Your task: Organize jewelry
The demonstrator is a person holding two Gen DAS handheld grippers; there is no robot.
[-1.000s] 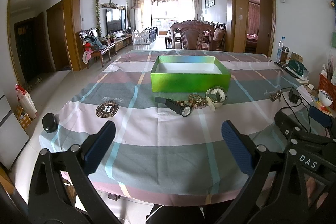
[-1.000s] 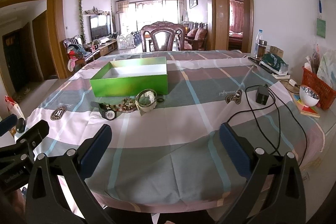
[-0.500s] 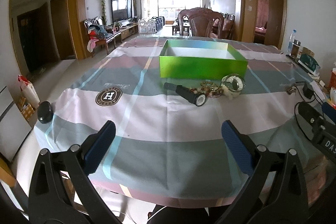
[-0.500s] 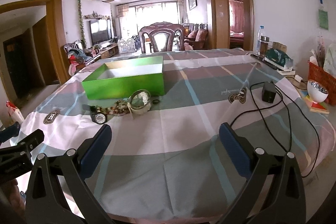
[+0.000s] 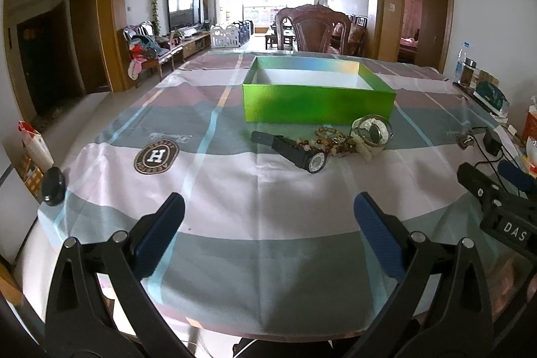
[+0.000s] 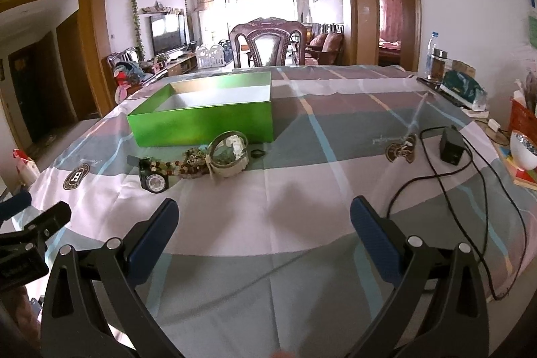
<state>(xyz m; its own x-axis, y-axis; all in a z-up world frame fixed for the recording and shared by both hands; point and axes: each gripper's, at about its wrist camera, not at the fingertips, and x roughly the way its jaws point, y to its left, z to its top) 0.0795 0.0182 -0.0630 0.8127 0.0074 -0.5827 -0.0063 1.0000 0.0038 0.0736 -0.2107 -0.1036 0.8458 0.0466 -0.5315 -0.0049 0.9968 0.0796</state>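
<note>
An open green box (image 5: 319,101) (image 6: 204,119) stands on the table, its white inside bare. In front of it lie a black watch (image 5: 298,153) (image 6: 152,178), a string of brown beads (image 5: 330,140) (image 6: 183,166), a clear bangle with a pale watch (image 5: 372,131) (image 6: 228,153) and a small dark ring (image 6: 257,153). My left gripper (image 5: 268,223) is open and empty above the near cloth. My right gripper (image 6: 265,223) is open and empty, to the right of the left one and nearer the jewelry.
A striped tablecloth (image 5: 235,190) covers the table. A black adapter with cable (image 6: 451,145) lies at the right. A bowl (image 6: 523,150), a red basket and bottles (image 6: 436,59) line the right edge. A black round object (image 5: 53,185) sits at the left corner. A chair (image 5: 312,29) stands behind.
Both grippers have moved forward toward the jewelry and the green box, which look larger now. Both stay open and empty.
</note>
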